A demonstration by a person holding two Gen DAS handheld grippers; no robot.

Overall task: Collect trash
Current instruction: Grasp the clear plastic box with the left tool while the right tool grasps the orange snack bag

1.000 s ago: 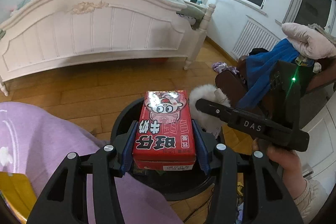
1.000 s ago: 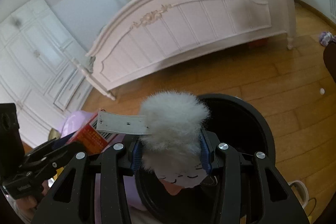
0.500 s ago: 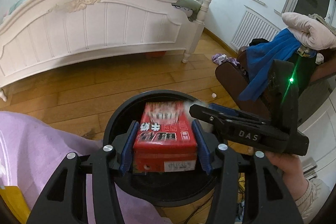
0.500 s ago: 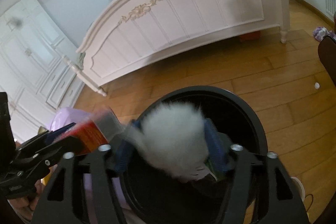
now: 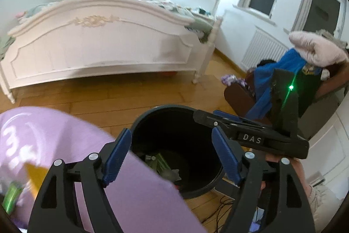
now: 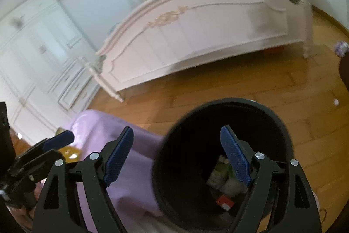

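Bedroom with a warm wooden plank floor (image 5: 122, 102) and a carved white bed (image 5: 98, 45); two grippers hover over a round black plastic bin (image 5: 174, 145).

The left gripper (image 5: 172, 154) and right gripper (image 6: 176, 158) have just been opening; their ribbed blue pads stand wide apart with nothing between them, likely because the trash has been dropped. Crumpled green and red packaging (image 6: 220, 187) lies at the bin's bottom. A smooth lilac cloth surface (image 5: 65, 141) sits just beside the bin, probably so collected items travel only a short way.

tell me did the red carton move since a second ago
Yes. The red carton left the open left gripper and now lies down inside the black bin.
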